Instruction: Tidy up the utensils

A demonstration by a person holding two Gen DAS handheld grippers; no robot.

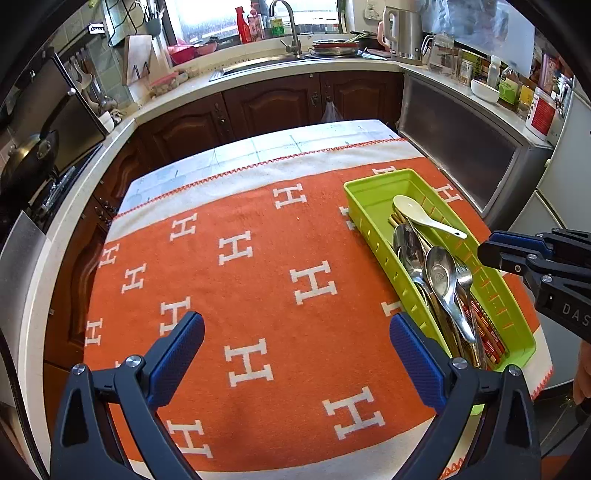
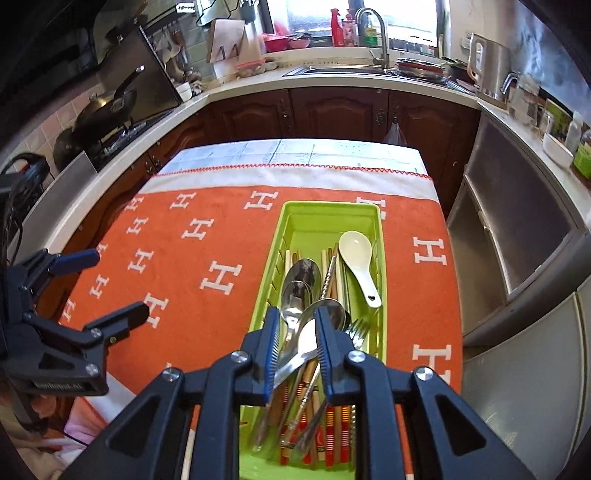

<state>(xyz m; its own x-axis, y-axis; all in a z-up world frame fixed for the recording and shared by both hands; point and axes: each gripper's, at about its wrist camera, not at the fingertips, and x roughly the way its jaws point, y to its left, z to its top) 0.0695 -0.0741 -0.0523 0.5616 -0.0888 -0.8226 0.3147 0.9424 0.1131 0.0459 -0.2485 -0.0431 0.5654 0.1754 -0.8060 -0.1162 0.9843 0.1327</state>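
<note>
A green utensil tray (image 2: 295,212) (image 1: 354,192) lies on an orange cloth with white H marks. In it are a white ceramic spoon (image 2: 356,254) (image 1: 417,212), several steel spoons (image 2: 301,277) (image 1: 441,275), a fork (image 2: 360,328) (image 1: 463,275) and chopsticks (image 2: 334,424). My right gripper (image 2: 297,347) hovers over the tray's near end, its fingers narrowly apart around steel spoon handles; whether they grip them is unclear. It also shows in the left wrist view (image 1: 495,254). My left gripper (image 1: 295,332) is open and empty above the cloth, left of the tray, and shows in the right wrist view (image 2: 114,284).
The cloth (image 1: 258,280) covers a small table. Dark wood cabinets and a counter with a sink (image 1: 258,66), kettle (image 1: 404,33) and jars ring it. A stove with a pan (image 2: 107,107) stands at left, a metal cabinet (image 2: 517,236) at right.
</note>
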